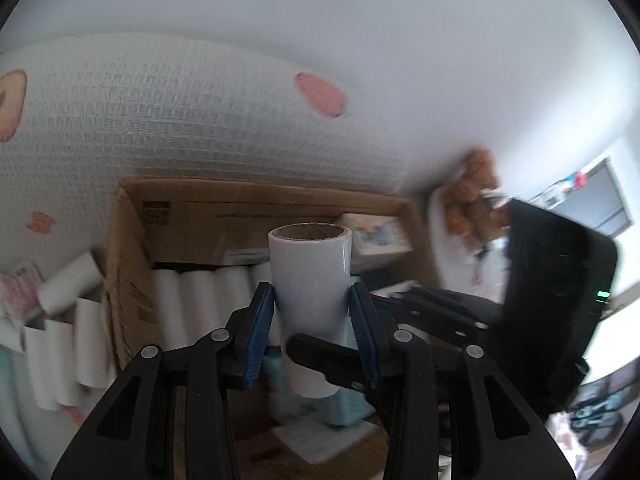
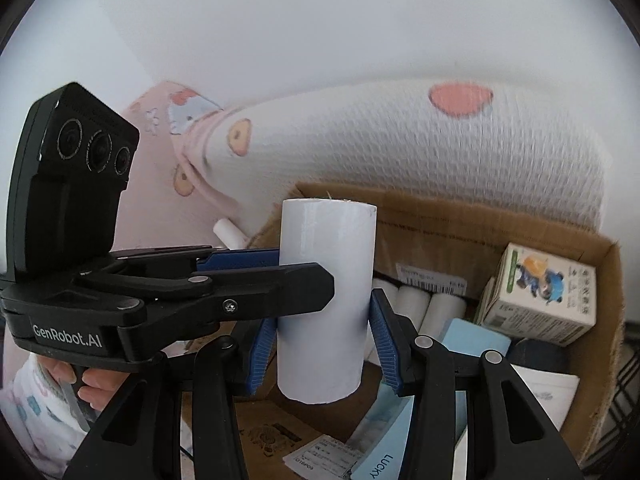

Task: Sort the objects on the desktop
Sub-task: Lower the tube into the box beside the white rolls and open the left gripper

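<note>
"GenRobot.AI" on left tool (image 2: 316, 280) body; "LUCKY" on blue card (image 2: 380, 464) in box.

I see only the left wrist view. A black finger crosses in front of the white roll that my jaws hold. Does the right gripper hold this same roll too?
Observer: Yes. In the right wrist view the right gripper has both blue pads against the white roll, which the left gripper clamps from the side.
Operator: My picture is blurred low in the cardboard box. What lies there?
Observer: A light blue item printed "LUCKY" lies in the cardboard box, beside some paper slips.
</note>
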`<state>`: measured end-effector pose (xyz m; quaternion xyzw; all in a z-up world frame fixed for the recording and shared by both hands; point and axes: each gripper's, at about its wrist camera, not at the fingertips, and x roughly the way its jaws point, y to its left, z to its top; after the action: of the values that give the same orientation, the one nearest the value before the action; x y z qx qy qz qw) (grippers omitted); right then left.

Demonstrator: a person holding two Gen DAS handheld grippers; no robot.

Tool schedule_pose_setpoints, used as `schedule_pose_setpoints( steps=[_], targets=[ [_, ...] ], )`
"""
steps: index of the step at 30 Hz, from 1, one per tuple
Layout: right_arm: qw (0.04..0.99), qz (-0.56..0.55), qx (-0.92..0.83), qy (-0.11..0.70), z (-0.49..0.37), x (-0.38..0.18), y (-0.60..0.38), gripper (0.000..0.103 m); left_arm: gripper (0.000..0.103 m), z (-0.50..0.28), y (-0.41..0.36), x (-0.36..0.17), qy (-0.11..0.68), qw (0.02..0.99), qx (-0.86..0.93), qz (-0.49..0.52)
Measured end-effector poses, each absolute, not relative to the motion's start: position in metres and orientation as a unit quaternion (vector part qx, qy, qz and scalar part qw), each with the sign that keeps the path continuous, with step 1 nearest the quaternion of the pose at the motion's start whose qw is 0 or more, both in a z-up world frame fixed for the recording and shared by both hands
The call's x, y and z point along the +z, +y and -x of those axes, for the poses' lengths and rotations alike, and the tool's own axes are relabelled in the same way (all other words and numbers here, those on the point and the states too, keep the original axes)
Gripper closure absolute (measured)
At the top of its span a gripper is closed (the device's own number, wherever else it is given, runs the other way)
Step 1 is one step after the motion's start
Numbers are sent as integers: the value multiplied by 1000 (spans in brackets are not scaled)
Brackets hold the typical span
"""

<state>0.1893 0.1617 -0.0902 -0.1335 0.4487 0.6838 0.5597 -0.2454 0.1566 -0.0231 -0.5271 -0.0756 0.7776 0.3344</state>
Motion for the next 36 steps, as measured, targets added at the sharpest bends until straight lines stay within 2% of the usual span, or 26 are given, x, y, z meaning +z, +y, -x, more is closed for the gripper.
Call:
schedule_pose_setpoints(
  steps=[2, 7, 11, 14, 19, 31, 36],
  targets=[
    [558, 142, 671, 468, -191, -98, 169, 60, 60, 252, 165, -31, -54, 331, 775, 535],
    [571, 209, 646, 462, -182, -115, 183, 60, 60, 268, 175, -62, -63, 322, 747, 579],
    [559, 217, 623, 502, -186, -136, 191, 60, 61, 279, 180, -87, -81, 301, 731, 607],
    [562, 229, 605, 515, -186, -148, 196, 61, 61, 279, 185, -98, -64, 283, 727, 622],
    [550, 225, 572, 565, -189, -165, 206, 61, 62, 280, 197, -100, -17, 271, 737, 618],
    [555, 218, 564, 571, -188, -182, 205, 61, 61, 301, 196, -109, -68, 243, 699, 669],
    [551, 217, 564, 575, -189, -183, 202, 61, 61, 297, 200, -109, -55, 241, 689, 681]
  ],
)
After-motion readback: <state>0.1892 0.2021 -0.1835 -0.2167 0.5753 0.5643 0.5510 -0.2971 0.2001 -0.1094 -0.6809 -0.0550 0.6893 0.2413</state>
